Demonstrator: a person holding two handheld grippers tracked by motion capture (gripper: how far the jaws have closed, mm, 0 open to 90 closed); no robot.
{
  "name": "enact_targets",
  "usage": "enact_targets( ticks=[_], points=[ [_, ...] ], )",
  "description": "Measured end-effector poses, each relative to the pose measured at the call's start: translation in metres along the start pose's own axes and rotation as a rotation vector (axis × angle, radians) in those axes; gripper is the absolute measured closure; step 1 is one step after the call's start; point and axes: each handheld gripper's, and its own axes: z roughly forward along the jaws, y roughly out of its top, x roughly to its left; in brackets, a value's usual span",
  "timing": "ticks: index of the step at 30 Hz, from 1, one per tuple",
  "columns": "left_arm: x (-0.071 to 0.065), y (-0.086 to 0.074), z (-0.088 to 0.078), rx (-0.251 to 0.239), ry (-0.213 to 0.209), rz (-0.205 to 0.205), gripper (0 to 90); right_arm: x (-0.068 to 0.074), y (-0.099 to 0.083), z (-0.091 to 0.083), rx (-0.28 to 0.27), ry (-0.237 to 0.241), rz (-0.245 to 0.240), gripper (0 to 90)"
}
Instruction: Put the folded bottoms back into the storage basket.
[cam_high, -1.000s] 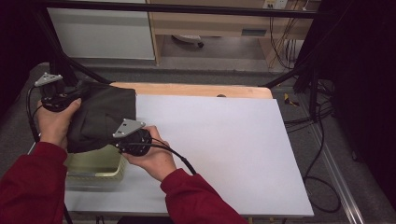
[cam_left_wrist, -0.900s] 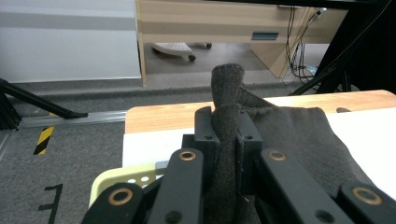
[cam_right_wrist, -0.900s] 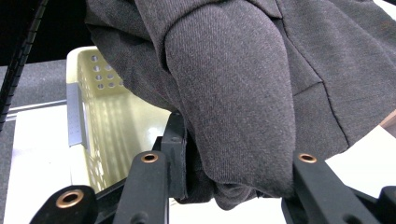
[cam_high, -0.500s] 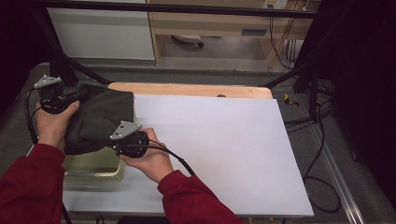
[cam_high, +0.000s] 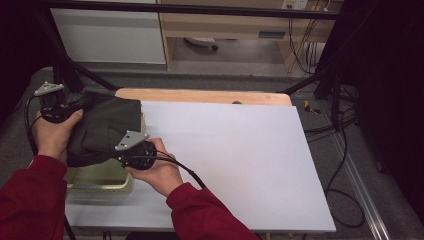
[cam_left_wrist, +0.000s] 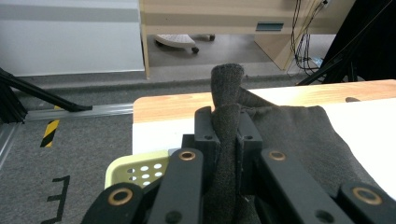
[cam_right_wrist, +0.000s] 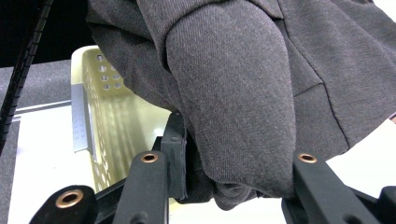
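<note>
gripping a dark grey garment (cam_high: 102, 130), both tongs clamp its fabric: left tongs (cam_left_wrist: 227, 133) on a bunched fold, right tongs (cam_right_wrist: 233, 182) on a thick roll. it hangs above a pale yellow basket (cam_high: 100, 181) at the white surface (cam_high: 240, 155) left edge.

From up high I see the white bench (cam_high: 240, 150) lit bright and even, with dark corners around it. The dark cloth (cam_right_wrist: 233, 93) looks sharp up close; my tool's black arms look a bit soft.

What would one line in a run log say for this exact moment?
left gripper: shut on dark garment | right gripper: shut on dark garment | garment: held above pale perforated basket | white table
</note>
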Motion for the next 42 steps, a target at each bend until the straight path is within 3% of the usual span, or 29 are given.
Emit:
enact_targets(
  ticks=[23,42],
  points=[
    [0.012,-0.008,-0.004,0.027,0.01,0.0,82.9,0.007,0.0,0.011,-0.002,0.027,0.001,62.9],
    [0.016,-0.016,0.004,0.06,-0.004,0.005,82.9,0.012,-0.005,0.017,0.006,0.041,-0.009,62.7]
  ],
)
